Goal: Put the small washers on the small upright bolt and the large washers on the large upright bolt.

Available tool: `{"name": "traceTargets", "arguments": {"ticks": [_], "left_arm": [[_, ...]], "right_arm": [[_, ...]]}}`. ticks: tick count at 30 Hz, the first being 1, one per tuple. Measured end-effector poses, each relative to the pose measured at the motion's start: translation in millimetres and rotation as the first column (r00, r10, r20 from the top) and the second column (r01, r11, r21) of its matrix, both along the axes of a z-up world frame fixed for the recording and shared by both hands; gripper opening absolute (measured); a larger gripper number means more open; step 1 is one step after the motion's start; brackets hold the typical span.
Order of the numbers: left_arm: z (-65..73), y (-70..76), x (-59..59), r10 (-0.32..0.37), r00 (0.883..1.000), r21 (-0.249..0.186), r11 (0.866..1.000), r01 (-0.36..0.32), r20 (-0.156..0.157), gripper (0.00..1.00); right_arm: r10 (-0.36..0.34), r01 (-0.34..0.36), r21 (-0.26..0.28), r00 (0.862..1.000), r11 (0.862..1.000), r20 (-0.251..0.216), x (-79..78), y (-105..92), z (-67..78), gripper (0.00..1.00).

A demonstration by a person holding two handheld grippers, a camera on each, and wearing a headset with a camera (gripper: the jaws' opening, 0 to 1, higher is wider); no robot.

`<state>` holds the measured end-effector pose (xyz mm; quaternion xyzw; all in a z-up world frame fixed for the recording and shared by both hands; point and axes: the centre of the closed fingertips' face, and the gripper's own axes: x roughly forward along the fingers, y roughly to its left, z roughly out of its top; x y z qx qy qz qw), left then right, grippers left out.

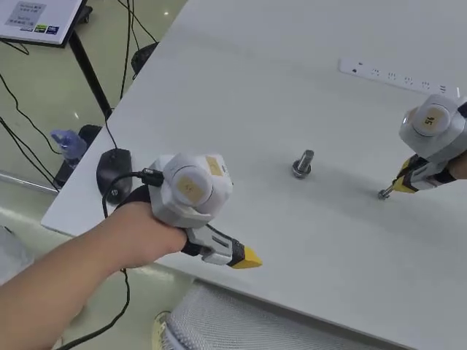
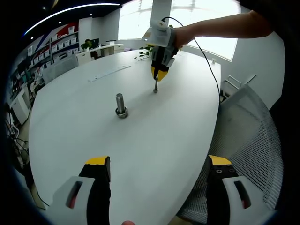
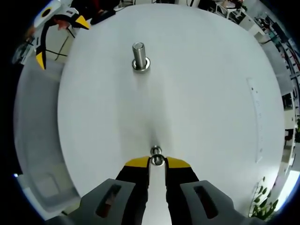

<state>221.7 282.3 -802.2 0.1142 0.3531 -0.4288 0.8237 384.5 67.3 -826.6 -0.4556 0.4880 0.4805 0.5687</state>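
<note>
1. The right hand-held gripper [image 3: 157,162] is clenching on a small round metal piece, which I am judging to be a small washer [image 3: 157,160]. Its jaws are standing almost together, with only a thin gap between them.
2. It is holding this piece right at the top of the small upright bolt [image 2: 155,88], which is standing on the white surface [image 1: 241,87]. The tips are pointing down along the bolt, probably so that the hole is meeting the thread straight.
3. The large upright bolt [image 1: 303,164] is standing well apart from the small one, between the two grippers. A ring [image 3: 141,69] is lying around its foot, seemingly a large washer. I cannot tell how many are there.
4. The left hand-held gripper [image 2: 158,164] is released, with the jaws wide apart and nothing between them. It is hovering near the edge of the surface, well apart from both bolts, probably to leave room for the right one.
5. In my judgement, the next move is asking for patience. If the jaws are opening before the washer is centred, it could fall beside the bolt.
</note>
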Motion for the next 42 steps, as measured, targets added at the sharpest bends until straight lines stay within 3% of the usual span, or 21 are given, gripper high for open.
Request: {"name": "traceTargets", "arguments": {"ticks": [21,42], "left_arm": [[-8.6,6.0,-1.6,0.005,1.0,0.004,1.0,-0.005,-0.025,0.82],[-8.5,0.0,-0.9,-0.008,0.999,0.004,1.0,0.008,-0.034,0.81]], "right_arm": [[0.005,-0.006,-0.028,1.0,1.0,-0.024,-1.1,1.5,-34.6,0.13],[0.014,-0.015,-0.028,1.0,0.999,-0.026,0.2,1.4,-34.7,0.14]]}}
